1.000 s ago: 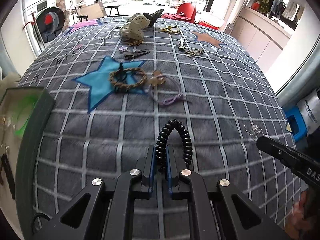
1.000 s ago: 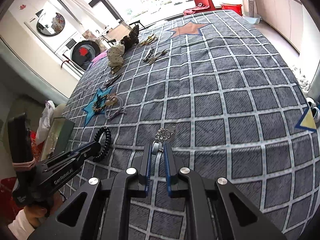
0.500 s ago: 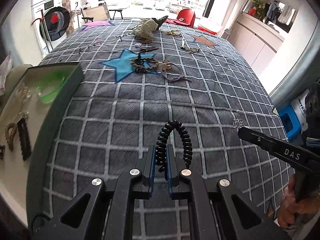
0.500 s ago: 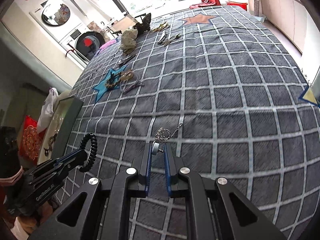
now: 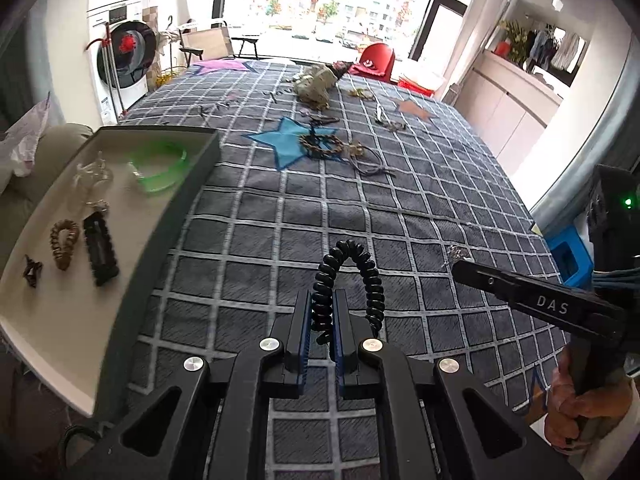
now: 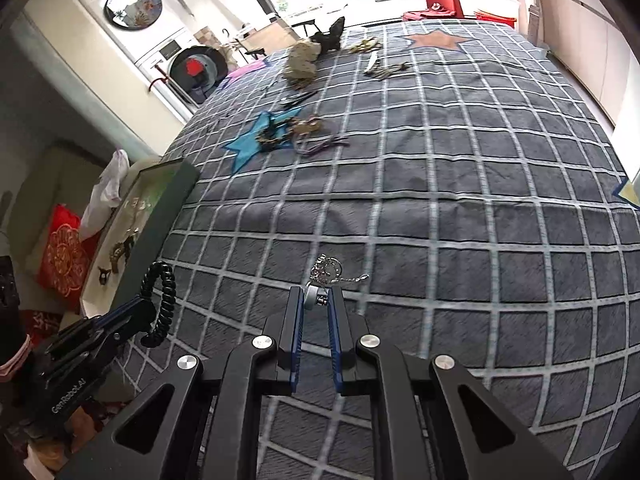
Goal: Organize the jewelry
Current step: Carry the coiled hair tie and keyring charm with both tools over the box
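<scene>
Tray [image 5: 120,312]: five pieces sorted. Left hand-held gripper [image 5: 322,312] clamps black spiral hair tie [image 5: 352,276]; right hand-held gripper [image 6: 316,304] clamps silver charm [image 6: 326,270]. Bedspread [image 5: 400,208]: many left.

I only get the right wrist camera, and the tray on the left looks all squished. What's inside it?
Observer: A green bangle lies at the far end of the tray.
Operator: Anything curly, like the black one?
Observer: Yes, a brown coil hair tie, right beside a black hair clip.
Operator: Who holds my tongs?
Observer: A hand grips the handle of the right tongs, low at the right edge of the left wrist view.
</scene>
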The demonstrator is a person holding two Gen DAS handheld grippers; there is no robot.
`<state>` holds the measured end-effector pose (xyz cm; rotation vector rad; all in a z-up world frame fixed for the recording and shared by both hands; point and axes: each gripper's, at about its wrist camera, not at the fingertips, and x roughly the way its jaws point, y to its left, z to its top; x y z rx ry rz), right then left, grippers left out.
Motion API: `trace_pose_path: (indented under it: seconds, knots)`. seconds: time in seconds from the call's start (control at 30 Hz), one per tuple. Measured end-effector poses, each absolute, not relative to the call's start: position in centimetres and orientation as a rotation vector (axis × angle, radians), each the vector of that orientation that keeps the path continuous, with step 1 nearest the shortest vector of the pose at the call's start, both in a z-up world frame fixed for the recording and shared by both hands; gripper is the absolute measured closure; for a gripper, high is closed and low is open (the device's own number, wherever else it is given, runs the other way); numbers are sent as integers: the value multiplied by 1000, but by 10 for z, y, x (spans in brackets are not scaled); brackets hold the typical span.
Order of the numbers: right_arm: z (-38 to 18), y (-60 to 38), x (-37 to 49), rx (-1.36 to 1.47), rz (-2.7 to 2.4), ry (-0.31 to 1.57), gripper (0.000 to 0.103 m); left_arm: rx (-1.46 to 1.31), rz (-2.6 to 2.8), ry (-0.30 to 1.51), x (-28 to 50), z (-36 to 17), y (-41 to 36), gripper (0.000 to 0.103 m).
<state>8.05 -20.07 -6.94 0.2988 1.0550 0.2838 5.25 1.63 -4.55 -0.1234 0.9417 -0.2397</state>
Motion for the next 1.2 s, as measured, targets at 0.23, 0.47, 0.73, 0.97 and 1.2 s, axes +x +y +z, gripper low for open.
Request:
trace_pose_path:
  seconds: [0.23, 0.47, 0.73, 0.97, 1.2]
  knots:
    - [-56, -172, 79, 249, 316, 1047, 90, -160, -209, 901, 40, -36, 45, 92]
    - [-40, -137, 83, 208, 363, 1031, 90, -187, -166, 865, 33, -26, 76, 92]
    - [-29, -90, 89, 156, 427, 1028, 90, -222, -105, 833, 26, -22, 114, 92]
    - [-25, -55, 90, 113, 479, 1030, 90, -249, -54, 818, 23, -23, 146, 92]
    - [-23, -37, 89, 91, 507, 1031, 90, -265, 6, 814, 19, -28, 174, 92]
